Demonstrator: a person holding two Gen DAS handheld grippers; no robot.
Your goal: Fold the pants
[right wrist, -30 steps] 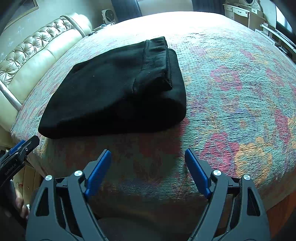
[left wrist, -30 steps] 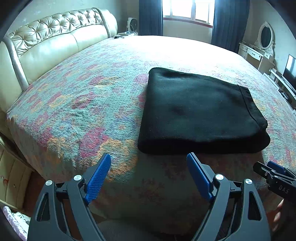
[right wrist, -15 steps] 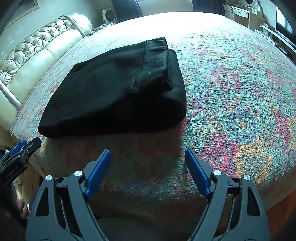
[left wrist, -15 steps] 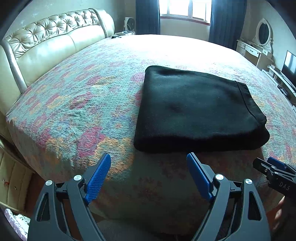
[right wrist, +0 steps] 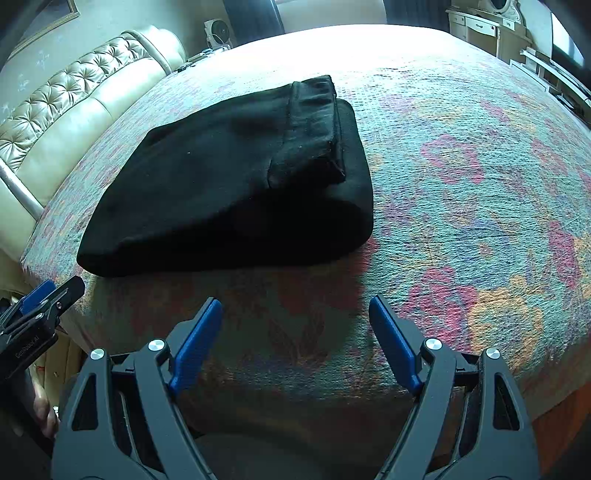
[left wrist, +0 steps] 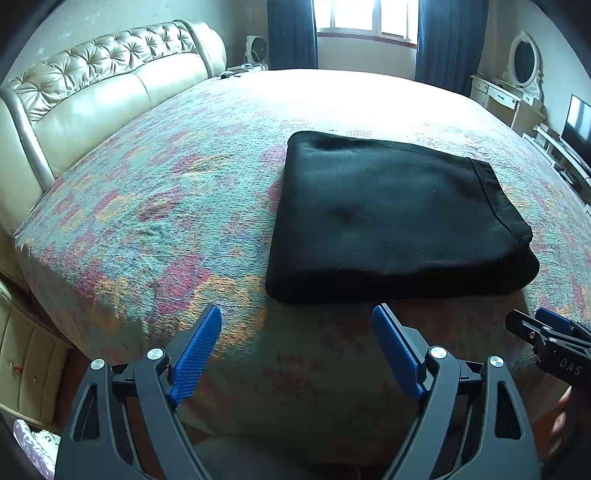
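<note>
Black pants (left wrist: 395,218) folded flat, seemingly in layers, on bed

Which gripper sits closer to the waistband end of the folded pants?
The right gripper: the black pants' waistband end lies toward its side, while the left gripper faces the plain folded corner.

Floral bedspread (left wrist: 155,206), tufted cream headboard (left wrist: 110,74), window (left wrist: 364,18), vanity mirror (left wrist: 524,62), television (left wrist: 580,125)

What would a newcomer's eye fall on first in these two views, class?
First, the black pants, folded into a thick rectangle near the front edge of the floral bedspread. Next, the blue-padded left hand-held gripper and right hand-held gripper, both open and empty, short of the pants. Behind, a tufted cream headboard.
</note>
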